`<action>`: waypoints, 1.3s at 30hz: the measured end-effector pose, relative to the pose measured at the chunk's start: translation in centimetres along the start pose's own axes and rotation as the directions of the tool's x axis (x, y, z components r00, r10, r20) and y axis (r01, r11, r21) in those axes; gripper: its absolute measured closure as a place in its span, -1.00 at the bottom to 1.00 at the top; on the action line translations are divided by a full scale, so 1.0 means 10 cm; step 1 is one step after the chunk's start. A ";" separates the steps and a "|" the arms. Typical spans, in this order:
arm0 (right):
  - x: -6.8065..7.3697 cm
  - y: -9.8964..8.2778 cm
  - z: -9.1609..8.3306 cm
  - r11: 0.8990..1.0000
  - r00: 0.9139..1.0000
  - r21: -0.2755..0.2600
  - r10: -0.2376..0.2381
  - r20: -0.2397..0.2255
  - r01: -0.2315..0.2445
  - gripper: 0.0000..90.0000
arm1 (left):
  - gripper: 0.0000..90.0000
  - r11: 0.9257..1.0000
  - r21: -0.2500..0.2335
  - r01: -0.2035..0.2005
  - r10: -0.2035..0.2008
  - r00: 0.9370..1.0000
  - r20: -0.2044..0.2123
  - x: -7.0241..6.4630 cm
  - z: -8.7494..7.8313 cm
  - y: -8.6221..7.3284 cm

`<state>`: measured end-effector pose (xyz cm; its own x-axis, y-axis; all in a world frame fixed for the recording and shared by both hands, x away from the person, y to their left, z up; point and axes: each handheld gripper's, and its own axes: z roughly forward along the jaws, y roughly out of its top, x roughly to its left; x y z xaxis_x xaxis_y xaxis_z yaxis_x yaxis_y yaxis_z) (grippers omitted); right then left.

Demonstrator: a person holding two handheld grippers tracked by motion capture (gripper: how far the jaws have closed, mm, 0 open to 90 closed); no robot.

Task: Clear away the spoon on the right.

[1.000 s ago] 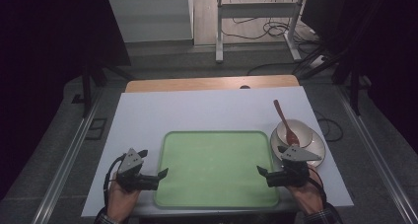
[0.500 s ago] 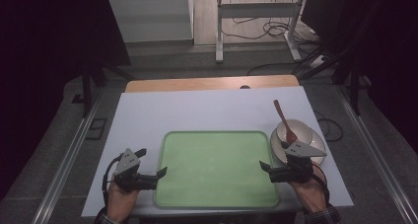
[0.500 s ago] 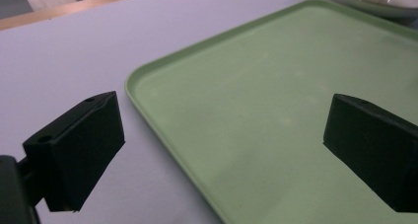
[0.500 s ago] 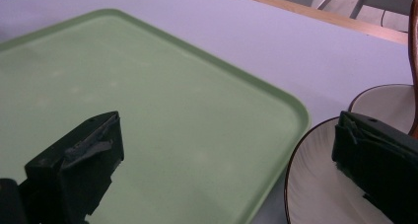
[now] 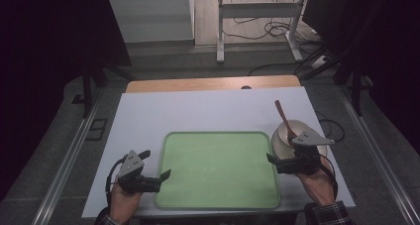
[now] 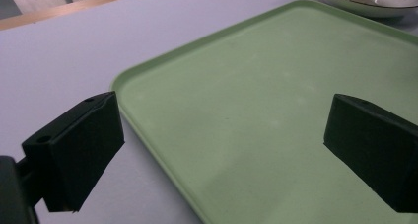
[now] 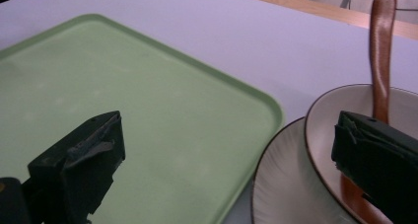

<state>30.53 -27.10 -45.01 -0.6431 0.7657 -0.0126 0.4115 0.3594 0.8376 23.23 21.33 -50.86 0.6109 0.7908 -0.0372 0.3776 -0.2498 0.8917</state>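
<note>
Where the right gripper point(image 7: 226, 169) gapes empty, spoon point(image 7: 380, 61) in bowl point(image 7: 325, 120), left gripper point(image 6: 222, 155) likewise wide over tray point(image 6: 256, 86).

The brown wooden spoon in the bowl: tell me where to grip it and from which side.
Grip the brown wooden spoon on its bare handle, where it rises past the far rim of the cream bowl. Its head lies down in the bowl, so I would bring the right claw from above, jaws either side of the narrow handle.
</note>
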 end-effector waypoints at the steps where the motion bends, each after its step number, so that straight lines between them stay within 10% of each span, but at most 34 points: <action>1: -0.01 0.01 0.00 1.000 1.000 0.005 0.004 0.006 -0.004 -1.00 | -0.97 1.000 0.001 0.000 0.000 1.000 0.000 0.00 0.00 0.00; 14: -0.21 0.26 0.09 0.994 0.998 0.108 0.023 0.057 -0.029 -1.00 | -0.97 1.000 0.023 -0.008 0.008 1.000 -0.002 -0.01 0.03 -0.01; 39: -0.71 0.54 0.29 0.971 0.988 0.231 0.025 0.150 -0.059 -0.12 | -0.98 0.999 0.032 -0.002 0.002 1.000 -0.023 0.01 0.02 -0.01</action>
<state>39.18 -29.10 -42.01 -0.5289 0.8455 -0.0734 0.5872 0.4270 0.6877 23.40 21.37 -51.06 0.5954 0.8031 -0.0244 0.3986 -0.2689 0.8768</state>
